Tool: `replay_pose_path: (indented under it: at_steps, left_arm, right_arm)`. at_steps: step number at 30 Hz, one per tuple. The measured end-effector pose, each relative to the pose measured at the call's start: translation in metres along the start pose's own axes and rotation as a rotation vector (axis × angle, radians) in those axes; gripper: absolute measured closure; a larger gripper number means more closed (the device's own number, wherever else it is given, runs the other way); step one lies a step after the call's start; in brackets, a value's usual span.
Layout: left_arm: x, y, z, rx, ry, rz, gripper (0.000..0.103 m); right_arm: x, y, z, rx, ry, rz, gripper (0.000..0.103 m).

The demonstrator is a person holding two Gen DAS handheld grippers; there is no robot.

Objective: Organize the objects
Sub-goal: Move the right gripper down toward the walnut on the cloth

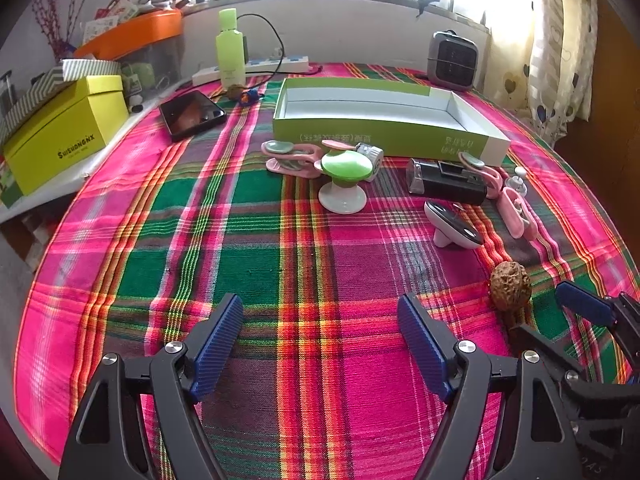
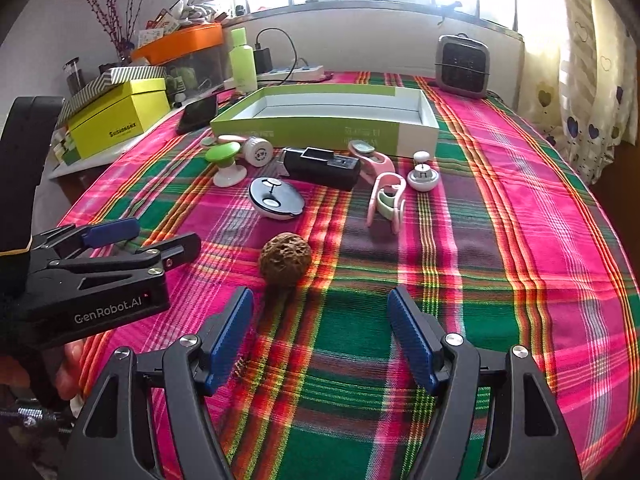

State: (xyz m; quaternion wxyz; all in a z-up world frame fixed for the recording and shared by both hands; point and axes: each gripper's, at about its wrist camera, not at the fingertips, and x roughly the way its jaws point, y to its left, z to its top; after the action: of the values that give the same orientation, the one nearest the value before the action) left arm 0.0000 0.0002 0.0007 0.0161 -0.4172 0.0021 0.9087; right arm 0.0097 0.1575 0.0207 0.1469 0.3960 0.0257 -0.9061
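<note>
Walnut (image 2: 285,255) lies loose on the plaid cloth (image 2: 500,240) just ahead of the right gripper (image 2: 320,336), slightly toward its left finger, with small gadgets beyond it and the green tray (image 2: 320,130) behind them, still empty. Both the right gripper and the left gripper (image 1: 320,344) stand wide apart, holding nothing. Sorting looks unstarted; the likely next move is advancing the right gripper to straddle the walnut, then closing.
</note>
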Motion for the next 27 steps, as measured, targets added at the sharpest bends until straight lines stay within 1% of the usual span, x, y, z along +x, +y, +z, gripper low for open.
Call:
replay_pose_path:
  at_steps: [5, 12, 27]
  left_arm:
    - [0.000, 0.003, 0.001, -0.013, -0.001, -0.006, 0.024]
    - [0.002, 0.006, 0.003, -0.005, 0.005, -0.001, 0.024]
    - [0.002, 0.007, 0.004, -0.001, 0.005, 0.000, 0.024]
  right_arm:
    - [0.002, 0.004, 0.003, -0.009, 0.007, 0.042, 0.033]
    - [0.007, 0.008, 0.007, -0.021, 0.013, 0.062, 0.033]
    - [0.011, 0.011, 0.008, -0.040, 0.018, 0.048, 0.033]
